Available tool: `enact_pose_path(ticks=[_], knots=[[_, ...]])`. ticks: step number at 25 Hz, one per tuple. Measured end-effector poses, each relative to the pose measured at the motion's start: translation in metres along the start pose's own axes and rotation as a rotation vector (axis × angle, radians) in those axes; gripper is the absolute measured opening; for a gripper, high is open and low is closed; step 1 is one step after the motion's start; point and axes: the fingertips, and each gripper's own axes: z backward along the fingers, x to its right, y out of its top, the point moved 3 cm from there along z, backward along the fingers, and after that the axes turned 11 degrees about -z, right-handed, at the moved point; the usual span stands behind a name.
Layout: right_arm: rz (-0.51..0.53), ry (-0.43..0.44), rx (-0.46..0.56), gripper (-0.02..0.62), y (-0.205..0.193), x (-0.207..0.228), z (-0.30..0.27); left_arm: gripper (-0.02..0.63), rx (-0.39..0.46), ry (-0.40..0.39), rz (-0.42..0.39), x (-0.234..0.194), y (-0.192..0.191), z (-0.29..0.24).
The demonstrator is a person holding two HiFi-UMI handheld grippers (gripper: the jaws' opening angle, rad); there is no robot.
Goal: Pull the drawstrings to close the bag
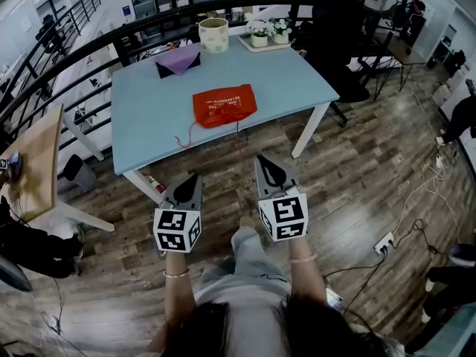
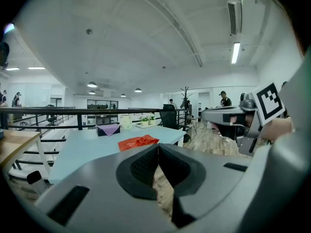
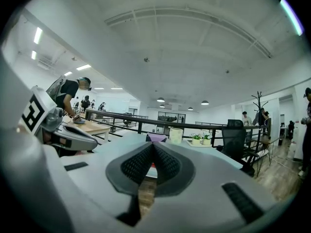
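Note:
An orange-red drawstring bag [image 1: 224, 105] lies flat near the front of the light blue table [image 1: 141, 117], its red cords [image 1: 186, 135] trailing off its left corner. Both grippers hover over the wooden floor in front of the table, apart from the bag. My left gripper [image 1: 189, 179] is shut and empty, and so is my right gripper [image 1: 268, 164]. The left gripper view looks over its closed jaws [image 2: 158, 147] to the bag [image 2: 138, 141], with the right gripper [image 2: 228, 114] alongside. In the right gripper view the closed jaws [image 3: 153, 147] hide most of the bag [image 3: 153, 165].
At the table's back are a purple cloth on a dark box [image 1: 178, 59], a cream cup [image 1: 213, 34] and a tray of small plants [image 1: 266, 34]. A black chair [image 1: 338, 43] stands right of the table, a wooden desk [image 1: 37, 162] to the left, a railing behind.

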Motion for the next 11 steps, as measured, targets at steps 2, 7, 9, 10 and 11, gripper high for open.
enact_pose_path(ticks=[2,7,9,10,11], knots=[[0.004,-0.003,-0.007,0.026,-0.0013,-0.0009,0.0004,0.018,0.003,-0.005,0.005,-0.0002,0.0003,0.0007],[0.006,-0.011,-0.01,0.026,-0.0032,0.0008,0.0016,0.018,-0.003,-0.02,0.009,0.0032,-0.003,-0.0003],[0.006,-0.015,-0.009,0.026,-0.0028,0.0013,0.0008,0.018,-0.004,-0.029,0.01,0.0039,-0.0039,-0.0015],[0.006,-0.017,-0.008,0.026,-0.0024,0.0013,0.0,0.018,-0.004,-0.034,0.009,0.0038,-0.0042,-0.0021],[0.006,-0.018,-0.008,0.026,-0.002,0.0012,-0.0008,0.018,-0.004,-0.039,0.008,0.0036,-0.0045,-0.0028]])
